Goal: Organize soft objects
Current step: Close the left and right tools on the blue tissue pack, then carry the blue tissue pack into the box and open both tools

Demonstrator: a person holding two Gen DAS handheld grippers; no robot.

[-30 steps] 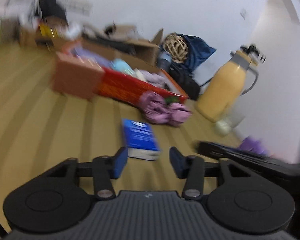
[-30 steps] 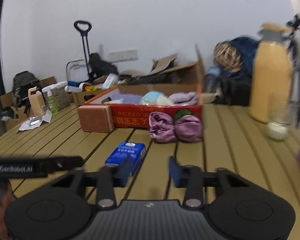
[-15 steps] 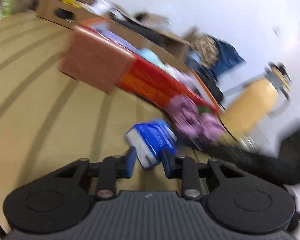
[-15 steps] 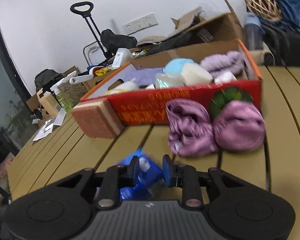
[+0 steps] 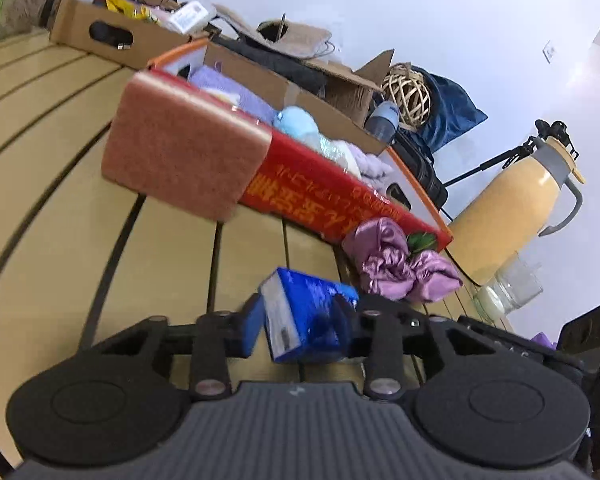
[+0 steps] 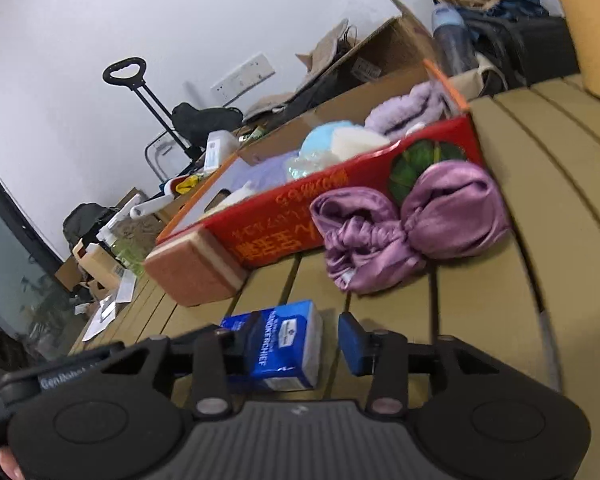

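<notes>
A blue tissue pack [image 5: 304, 314] sits between the pads of my left gripper [image 5: 298, 326], which is shut on it just above the slatted table. The same pack [image 6: 278, 346] shows in the right wrist view, between the open jaws of my right gripper [image 6: 296, 346], with a gap on its right side. A purple satin cloth bundle [image 6: 412, 220] lies in front of a red box [image 6: 284, 224] holding soft items. It also shows in the left wrist view [image 5: 400, 266]. A pink sponge block [image 5: 184, 152] leans on the box's left end.
A yellow jug [image 5: 512, 204] and a glass jar [image 5: 508, 292] stand at the right of the wooden table [image 5: 52, 184]. Cardboard boxes [image 5: 112, 32], a wicker ball [image 5: 406, 94] and bags lie behind the red box. The right gripper's black body [image 5: 588, 332] is at the left view's right edge.
Both grippers came down and forward to the tissue pack. My left gripper closed on it. The right gripper's jaws narrowed, then opened wider around the pack.
</notes>
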